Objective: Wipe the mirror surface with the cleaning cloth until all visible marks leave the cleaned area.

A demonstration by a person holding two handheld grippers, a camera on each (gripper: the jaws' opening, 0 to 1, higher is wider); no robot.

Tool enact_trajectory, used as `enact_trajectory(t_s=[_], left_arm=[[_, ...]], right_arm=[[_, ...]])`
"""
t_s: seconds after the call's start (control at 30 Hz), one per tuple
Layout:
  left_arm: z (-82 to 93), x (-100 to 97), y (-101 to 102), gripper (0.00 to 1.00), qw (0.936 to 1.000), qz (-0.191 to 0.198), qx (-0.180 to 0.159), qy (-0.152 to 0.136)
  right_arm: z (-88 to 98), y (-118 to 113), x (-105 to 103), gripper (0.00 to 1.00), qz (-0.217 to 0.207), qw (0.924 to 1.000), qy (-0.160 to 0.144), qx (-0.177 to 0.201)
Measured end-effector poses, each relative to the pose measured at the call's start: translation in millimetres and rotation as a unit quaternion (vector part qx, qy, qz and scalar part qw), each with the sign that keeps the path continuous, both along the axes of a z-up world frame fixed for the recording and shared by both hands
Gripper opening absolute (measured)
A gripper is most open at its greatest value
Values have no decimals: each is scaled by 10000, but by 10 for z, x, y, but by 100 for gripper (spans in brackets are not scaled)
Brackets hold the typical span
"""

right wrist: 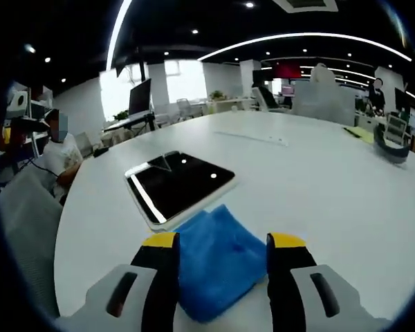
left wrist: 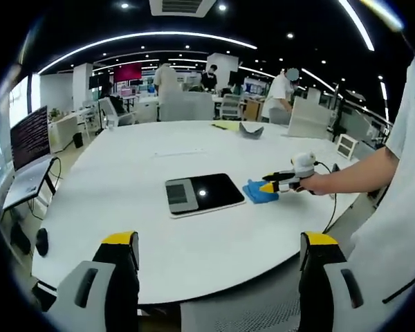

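Observation:
The mirror [left wrist: 202, 194], a dark rectangle in a white frame, lies flat on the white round table [left wrist: 124, 180]. Just right of it sits the blue cleaning cloth [left wrist: 257, 191], with the right gripper [left wrist: 271, 185], held by a hand, down on it. In the right gripper view the cloth [right wrist: 218, 259] fills the narrowed gap between the yellow-tipped jaws of my right gripper [right wrist: 223, 242], and the mirror [right wrist: 183, 183] lies just beyond it. My left gripper [left wrist: 220, 240] hangs open over the near table edge, nothing between its jaws.
A dark curved object [left wrist: 251, 129] and a yellow sheet [left wrist: 225, 126] lie at the table's far side. A laptop [left wrist: 31, 138] stands on a side desk to the left. A person [right wrist: 59, 155] sits beside the table; others stand among desks behind.

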State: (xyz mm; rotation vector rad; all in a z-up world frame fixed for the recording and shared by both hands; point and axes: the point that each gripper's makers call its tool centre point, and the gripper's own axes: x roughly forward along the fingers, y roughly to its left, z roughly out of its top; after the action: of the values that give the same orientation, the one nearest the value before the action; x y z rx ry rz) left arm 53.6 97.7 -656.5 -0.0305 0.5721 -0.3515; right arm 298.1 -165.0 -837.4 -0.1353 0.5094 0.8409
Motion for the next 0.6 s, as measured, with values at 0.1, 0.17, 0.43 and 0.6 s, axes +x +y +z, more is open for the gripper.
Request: enact_trajectory(t_s=[0.1, 0.17, 0.43, 0.6], left_arm=[[-5, 13, -12, 98, 10000, -16, 19, 27], [-8, 39, -25, 98, 10000, -12, 70, 23], [-14, 112, -62, 97, 9999, -40, 114, 41], [-57, 102, -62, 97, 9997, -109, 147, 133]], right_arm=[[-104, -3, -11, 47, 40, 9999, 49, -85], [-183, 15, -23, 47, 130, 9998, 6, -162], [-134, 17, -27, 49, 189, 9990, -279, -296], [-112, -39, 60, 42, 187, 9989, -362, -235]])
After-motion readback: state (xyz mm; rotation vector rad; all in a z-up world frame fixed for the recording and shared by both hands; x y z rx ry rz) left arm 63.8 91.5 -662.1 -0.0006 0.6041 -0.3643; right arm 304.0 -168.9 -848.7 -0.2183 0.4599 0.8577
